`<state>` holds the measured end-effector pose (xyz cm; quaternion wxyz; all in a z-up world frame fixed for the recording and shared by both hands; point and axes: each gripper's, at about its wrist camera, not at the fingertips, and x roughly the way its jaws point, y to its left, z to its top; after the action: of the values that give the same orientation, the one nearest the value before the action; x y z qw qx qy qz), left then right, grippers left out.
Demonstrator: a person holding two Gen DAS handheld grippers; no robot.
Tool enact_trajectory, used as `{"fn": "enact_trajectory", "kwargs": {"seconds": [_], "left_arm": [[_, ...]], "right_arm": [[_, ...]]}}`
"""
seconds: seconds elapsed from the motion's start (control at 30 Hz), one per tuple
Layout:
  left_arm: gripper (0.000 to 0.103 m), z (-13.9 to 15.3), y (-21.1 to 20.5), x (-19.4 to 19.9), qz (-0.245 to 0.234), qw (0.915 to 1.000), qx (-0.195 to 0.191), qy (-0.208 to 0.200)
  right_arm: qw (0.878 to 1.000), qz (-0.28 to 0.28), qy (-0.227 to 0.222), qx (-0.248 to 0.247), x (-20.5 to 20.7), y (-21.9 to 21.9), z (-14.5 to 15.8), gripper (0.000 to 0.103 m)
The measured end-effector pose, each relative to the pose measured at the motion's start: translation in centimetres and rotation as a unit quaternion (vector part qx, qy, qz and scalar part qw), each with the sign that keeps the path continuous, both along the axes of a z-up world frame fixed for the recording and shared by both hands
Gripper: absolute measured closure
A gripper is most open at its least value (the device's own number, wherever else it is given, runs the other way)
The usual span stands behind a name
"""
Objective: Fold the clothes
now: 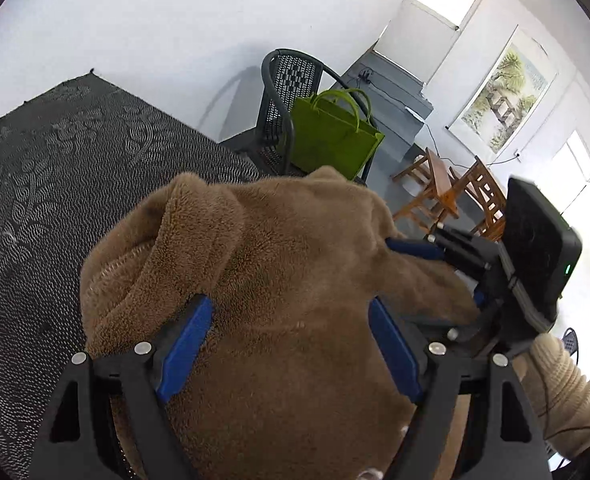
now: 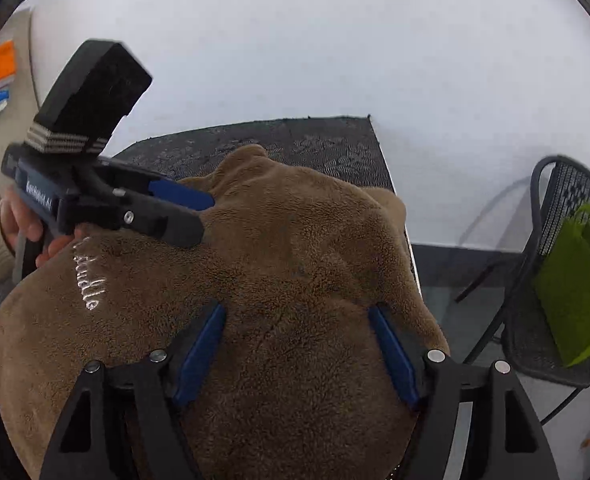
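Left wrist view is filled at its lower centre by a brown fleece garment (image 1: pixel 279 288), bunched and lifted, with a dark patterned cloth (image 1: pixel 67 184) spread on the surface at nine to ten o'clock of it. The left gripper (image 1: pixel 291 344) is seen with its blue pads (image 1: pixel 187 344) spread wide and the fleece bulging between them; whether the fabric is pinched cannot be told. At three o'clock the right gripper (image 1: pixel 415 249) is seen with its blue tips buried in the same fleece, its grip hidden, a cream ribbed sleeve (image 1: pixel 563 384) below it. In the right wrist view the garment (image 2: pixel 295 272) carries white embroidered script at nine o'clock, readable only in part as "…uddle". The right gripper (image 2: pixel 299 352) is shown spread wide around the pile, while the left gripper (image 2: pixel 191 212), held by a hand (image 2: pixel 19 220), is pressed into the fleece at ten o'clock; printed white lettering on its body is too blurred to be read. Farther out, a black mesh chair (image 1: pixel 283 92) holding a green bag (image 1: pixel 331 136) is placed at twelve o'clock, wooden furniture (image 1: pixel 447 192) and a framed landscape picture (image 1: pixel 503 96) at two o'clock.
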<state>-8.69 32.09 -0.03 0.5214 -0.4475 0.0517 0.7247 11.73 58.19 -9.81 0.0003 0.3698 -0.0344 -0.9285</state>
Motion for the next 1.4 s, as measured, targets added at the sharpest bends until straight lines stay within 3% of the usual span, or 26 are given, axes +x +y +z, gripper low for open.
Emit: {"fn": "enact_trajectory", "kwargs": {"seconds": [0.3, 0.7, 0.87, 1.03, 1.4], "left_arm": [[0.019, -0.1, -1.4, 2.8, -0.003, 0.9991, 0.006, 0.043], [0.019, 2.5, -6.6, 12.4, -0.019, 0.9959, 0.02, 0.086], [0.019, 2.0, -8.2, 14.3, -0.018, 0.9951, 0.023, 0.094], [0.019, 0.6, -8.4, 14.7, -0.021, 0.9938, 0.011, 0.108], [0.015, -0.5, -7.4, 16.3, 0.002, 0.9834, -0.015, 0.181]], "right_arm": [[1.0, -0.007, -0.002, 0.025, 0.0, -0.9, 0.3, 0.024], [0.995, 0.005, 0.078, 0.058, 10.0, -10.0, 4.4, 0.024], [0.996, 0.015, 0.045, 0.072, 10.1, -11.4, 1.7, 0.023], [0.995, 0.017, 0.047, 0.085, 9.8, -11.3, -0.4, 0.02], [0.995, -0.005, 0.048, 0.086, 9.5, -11.9, -0.7, 0.017]]}}
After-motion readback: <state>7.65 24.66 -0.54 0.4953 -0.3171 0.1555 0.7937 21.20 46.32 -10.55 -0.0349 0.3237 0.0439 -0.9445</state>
